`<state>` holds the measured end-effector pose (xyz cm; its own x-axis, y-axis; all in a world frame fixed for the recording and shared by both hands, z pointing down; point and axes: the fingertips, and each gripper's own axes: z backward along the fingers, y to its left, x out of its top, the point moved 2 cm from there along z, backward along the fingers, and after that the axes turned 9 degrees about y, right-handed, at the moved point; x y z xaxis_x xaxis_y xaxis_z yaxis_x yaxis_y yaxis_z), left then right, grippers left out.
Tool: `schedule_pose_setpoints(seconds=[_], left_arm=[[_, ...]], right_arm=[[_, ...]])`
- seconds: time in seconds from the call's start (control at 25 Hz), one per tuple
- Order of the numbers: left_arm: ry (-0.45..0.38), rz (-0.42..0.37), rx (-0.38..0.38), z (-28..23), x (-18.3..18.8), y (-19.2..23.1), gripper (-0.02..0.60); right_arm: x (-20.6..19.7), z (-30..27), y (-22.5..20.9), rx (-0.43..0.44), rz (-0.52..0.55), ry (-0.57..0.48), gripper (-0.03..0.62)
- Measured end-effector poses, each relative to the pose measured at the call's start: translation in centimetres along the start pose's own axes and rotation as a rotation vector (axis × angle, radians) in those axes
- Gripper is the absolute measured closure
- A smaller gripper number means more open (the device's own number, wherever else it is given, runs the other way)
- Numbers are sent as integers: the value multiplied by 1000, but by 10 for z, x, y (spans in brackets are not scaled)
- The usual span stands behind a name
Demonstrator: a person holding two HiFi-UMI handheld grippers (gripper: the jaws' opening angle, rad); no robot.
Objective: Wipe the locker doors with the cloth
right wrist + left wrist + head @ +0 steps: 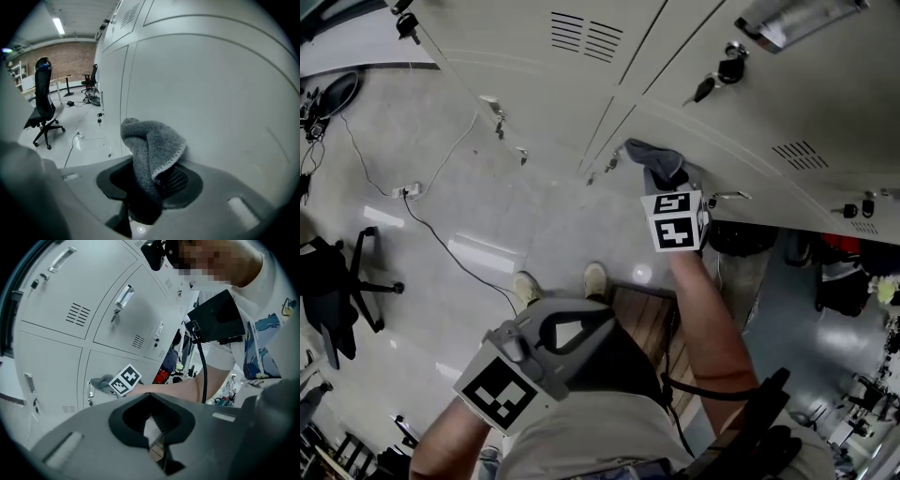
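We are in the wiping step. The right tool (664, 183) is clamped on the grey cloth (151, 143), its jaws closed on the lower folds while the rest bunches up above them. The bunched end is pressed against the pale locker door (211, 93). From the head view the cloth (656, 159) sits low on the bank of lockers, close to a seam between doors and just beside a small handle.

The left tool (152, 427) hangs back at waist height, well apart from the lockers. Its jaws are drawn almost together, with only a thin slit between them and nothing in it.

We judge that most of the door surface is yet to be covered. The next move calls for steady pressure into the metal and a sweep across the panel, steering round handles and keys.
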<state>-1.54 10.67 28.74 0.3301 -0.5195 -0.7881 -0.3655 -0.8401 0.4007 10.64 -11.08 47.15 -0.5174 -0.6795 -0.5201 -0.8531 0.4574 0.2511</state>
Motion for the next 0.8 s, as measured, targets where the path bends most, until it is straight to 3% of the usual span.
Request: schedule_pose_setpoints(seconds=[0.52,0.8], left_arm=[[14,38,10,1,-10,13,578],[10,32,8,6,-11,16,578]], right_arm=[[-51,-84,29,91,-110,161,447],[-68,-94,28,95,-113,230,447]])
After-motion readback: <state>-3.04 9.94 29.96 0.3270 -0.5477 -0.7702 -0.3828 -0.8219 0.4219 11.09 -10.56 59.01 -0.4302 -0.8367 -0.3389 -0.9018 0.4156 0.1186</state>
